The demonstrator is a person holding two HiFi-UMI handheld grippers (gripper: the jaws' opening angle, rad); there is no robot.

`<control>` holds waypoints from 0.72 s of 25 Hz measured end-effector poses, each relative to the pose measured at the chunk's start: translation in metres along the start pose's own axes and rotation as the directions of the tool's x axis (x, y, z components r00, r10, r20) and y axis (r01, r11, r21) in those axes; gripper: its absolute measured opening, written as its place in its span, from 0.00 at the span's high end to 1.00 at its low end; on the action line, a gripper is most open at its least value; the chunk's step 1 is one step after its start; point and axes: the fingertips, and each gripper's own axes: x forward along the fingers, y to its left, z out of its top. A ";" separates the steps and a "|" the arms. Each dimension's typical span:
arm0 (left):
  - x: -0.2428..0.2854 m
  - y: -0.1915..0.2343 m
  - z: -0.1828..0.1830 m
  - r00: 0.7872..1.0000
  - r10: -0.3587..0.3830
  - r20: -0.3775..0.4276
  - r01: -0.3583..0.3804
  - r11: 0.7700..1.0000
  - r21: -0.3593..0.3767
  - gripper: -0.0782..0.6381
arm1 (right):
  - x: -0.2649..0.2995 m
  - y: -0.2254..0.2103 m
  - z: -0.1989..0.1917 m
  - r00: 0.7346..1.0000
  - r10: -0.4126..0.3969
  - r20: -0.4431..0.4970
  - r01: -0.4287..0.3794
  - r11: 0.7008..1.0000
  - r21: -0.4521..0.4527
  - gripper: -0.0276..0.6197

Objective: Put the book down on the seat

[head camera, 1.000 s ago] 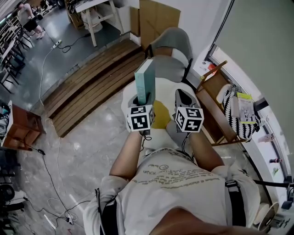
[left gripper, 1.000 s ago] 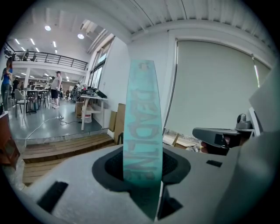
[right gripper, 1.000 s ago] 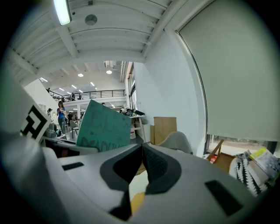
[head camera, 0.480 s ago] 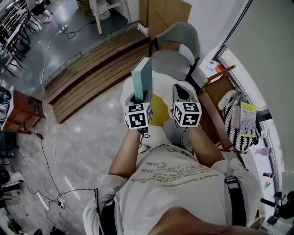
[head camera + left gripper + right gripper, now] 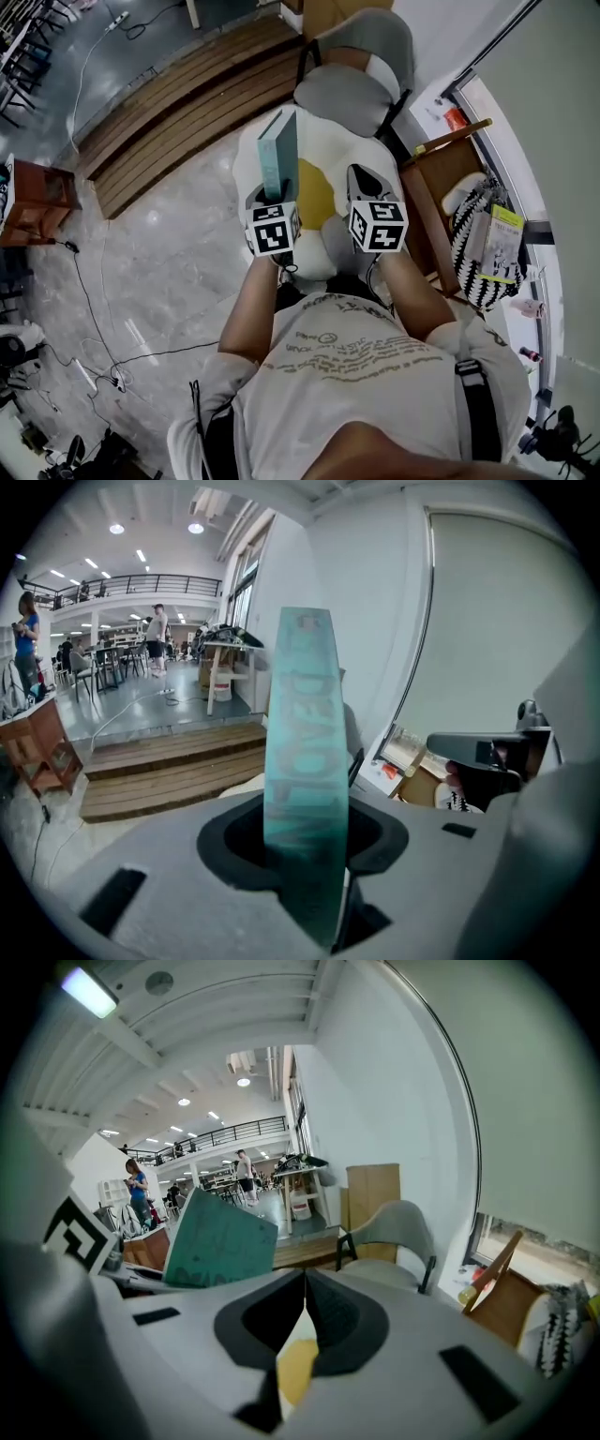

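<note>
A thin teal book (image 5: pixel 279 155) stands upright, its lower edge clamped in my left gripper (image 5: pixel 274 192). The left gripper view shows its spine (image 5: pixel 305 761) rising between the jaws, which are shut on it. My right gripper (image 5: pixel 364 183) is beside it, shut and holding nothing; its jaws meet at the tips (image 5: pixel 305 1283). From there the book's cover (image 5: pixel 217 1241) shows at the left. A grey chair with a padded seat (image 5: pixel 349 94) stands just beyond both grippers, past a white round table (image 5: pixel 246 150) with a yellow patch. The chair (image 5: pixel 394 1241) is straight ahead in the right gripper view.
Slatted wooden steps (image 5: pixel 178 103) run across the floor at the upper left. A wooden rack (image 5: pixel 436 206) with a black-and-white striped bag (image 5: pixel 478 253) stands at the right by the wall. At the far left is a small brown table (image 5: pixel 37 202), with cables (image 5: pixel 94 309) on the floor.
The person has come closer to the grey chair, which now sits nearer in the head view. Both grippers keep their pose, the book still upright in the left one.
</note>
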 end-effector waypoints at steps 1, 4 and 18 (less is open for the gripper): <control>0.007 0.000 -0.008 1.000 0.004 -0.020 -0.005 1.000 -0.012 0.67 | 0.003 -0.004 -0.006 1.000 0.002 -0.015 -0.002 1.000 0.004 0.91; 0.029 -0.002 -0.035 0.996 0.016 -0.082 -0.018 0.999 -0.027 0.67 | 0.009 -0.019 -0.025 0.998 0.002 -0.059 -0.001 1.000 0.015 0.91; 0.113 0.019 -0.194 0.944 0.038 -0.327 -0.080 0.990 -0.118 0.67 | 0.054 -0.063 -0.200 0.945 -0.033 -0.327 0.053 0.997 0.051 0.91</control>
